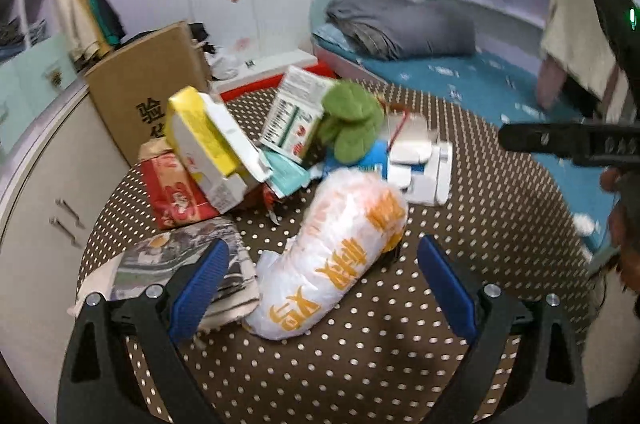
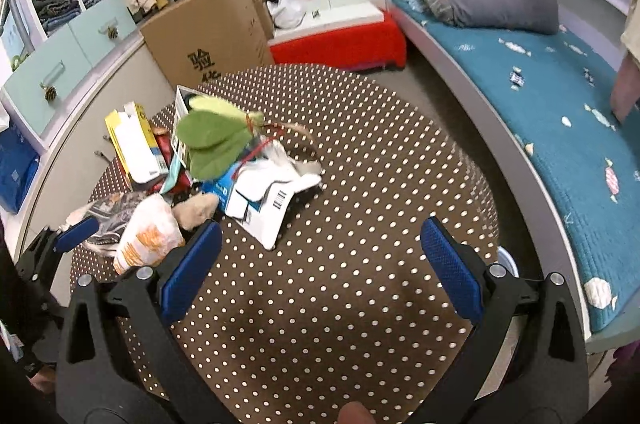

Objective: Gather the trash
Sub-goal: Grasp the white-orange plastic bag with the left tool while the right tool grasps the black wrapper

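Left gripper (image 1: 322, 284) is hanging spread wide around the white bag (image 1: 336, 256); right gripper (image 2: 320, 272) spread, empty, right of bag. Bag looking light, crinkly, slippery: pinch mid-body.

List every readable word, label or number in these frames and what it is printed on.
"验", with a cut-off character beneath: cardboard box.
Orange characters on the white plastic bag: upside down, blurred, unreadable.
Print on the nutrition-label carton: too small.
Barcode on the flattened white box: digits unreadable.

"验" on cardboard box (image 2: 208, 24)
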A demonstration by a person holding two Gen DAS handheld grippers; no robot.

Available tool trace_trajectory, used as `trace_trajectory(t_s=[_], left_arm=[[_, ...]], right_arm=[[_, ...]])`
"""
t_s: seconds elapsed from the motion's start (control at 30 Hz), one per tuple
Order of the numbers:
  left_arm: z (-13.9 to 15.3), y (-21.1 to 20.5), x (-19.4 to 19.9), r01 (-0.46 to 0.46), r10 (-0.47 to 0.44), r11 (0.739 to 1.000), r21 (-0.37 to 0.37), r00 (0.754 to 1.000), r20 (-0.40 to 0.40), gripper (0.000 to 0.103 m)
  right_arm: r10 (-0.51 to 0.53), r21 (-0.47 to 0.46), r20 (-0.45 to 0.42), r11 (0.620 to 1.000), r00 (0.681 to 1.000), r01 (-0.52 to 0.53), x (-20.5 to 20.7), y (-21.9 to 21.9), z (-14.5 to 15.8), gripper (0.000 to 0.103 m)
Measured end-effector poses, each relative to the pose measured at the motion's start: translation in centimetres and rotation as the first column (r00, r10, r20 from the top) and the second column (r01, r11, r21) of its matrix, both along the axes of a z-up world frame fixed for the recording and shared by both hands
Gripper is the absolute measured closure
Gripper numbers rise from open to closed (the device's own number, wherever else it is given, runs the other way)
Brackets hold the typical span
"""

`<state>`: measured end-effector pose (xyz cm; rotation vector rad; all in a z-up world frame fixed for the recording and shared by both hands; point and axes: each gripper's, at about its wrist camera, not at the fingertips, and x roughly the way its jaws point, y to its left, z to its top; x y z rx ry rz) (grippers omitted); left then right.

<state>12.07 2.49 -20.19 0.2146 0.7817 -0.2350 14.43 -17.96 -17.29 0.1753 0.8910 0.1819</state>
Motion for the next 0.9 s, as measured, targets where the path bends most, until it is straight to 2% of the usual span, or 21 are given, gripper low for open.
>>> trace_trajectory(t_s=[0.07, 0.13, 0.17, 0.3, 0.43, 0.53, 0.63, 0.77, 0.83, 0.9], left_arm=[[-0.6, -0.1, 0.5, 0.02, -0.019, 1.0, 0.009, 1.0, -0.013, 0.012], [-1.2, -0.1, 1.0, 0.058, -0.059, 0.998, -0.018, 0.997, -0.05, 0.028], [-1.5, -0.1, 1.3, 0.067, -0.069, 0.997, -0.032, 0.995, -0.067, 0.042], [-1.3, 0.6, 1.7, 0.064, -0.07, 0.995, -0.08, 0.995, -0.074, 0.052], [-0.4, 1.4, 1.2, 0.022, -0.029, 0.993, -0.119, 0.998, -0.056, 0.053], [0.5, 2.6, 0.3, -0.042, 0.035, 0.984, -0.171, 0.999, -0.041, 0.053], [1.1, 4.0, -0.2, -0.125, 0.118, 0.959, -0.256, 0.992, -0.043, 0.053], [2.1, 5.2, -1.2, -0.225, 0.228, 0.919, -0.323, 0.973, -0.03, 0.053], [2.4, 5.4, -1.6, -0.248, 0.255, 0.911, -0.331, 0.967, -0.022, 0.053], [2.6, 5.7, -2.3, -0.266, 0.278, 0.907, -0.325, 0.96, -0.01, 0.053]], right_arm=[[0.01, -0.001, -0.01, 1.0, 1.0, -0.01, 0.1, 0.2, -0.4, 0.006], [0.022, -0.003, -0.019, 1.0, 1.0, -0.022, 0.2, 0.5, -0.8, 0.006], [0.026, -0.002, -0.025, 1.0, 0.999, -0.026, 0.3, 0.6, -1.0, 0.006], [0.059, 0.007, -0.036, 0.998, 0.998, -0.059, 0.3, 1.3, -1.4, 0.006], [0.109, 0.025, -0.052, 0.994, 0.993, -0.108, 0.1, 2.5, -2.0, 0.006], [0.19, 0.036, -0.053, 0.981, 0.98, -0.188, -0.2, 4.5, -2.4, 0.006], [0.256, 0.046, -0.046, 0.966, 0.965, -0.254, -0.3, 6.4, -2.7, 0.006], [0.322, 0.03, -0.031, 0.946, 0.946, -0.321, 0.3, 9.2, -3.2, 0.006], [0.342, 0.01, -0.036, 0.94, 0.939, -0.342, 0.9, 10.5, -3.8, 0.011], [0.362, -0.014, -0.047, 0.932, 0.931, -0.363, 1.5, 11.7, -4.5, 0.02]])
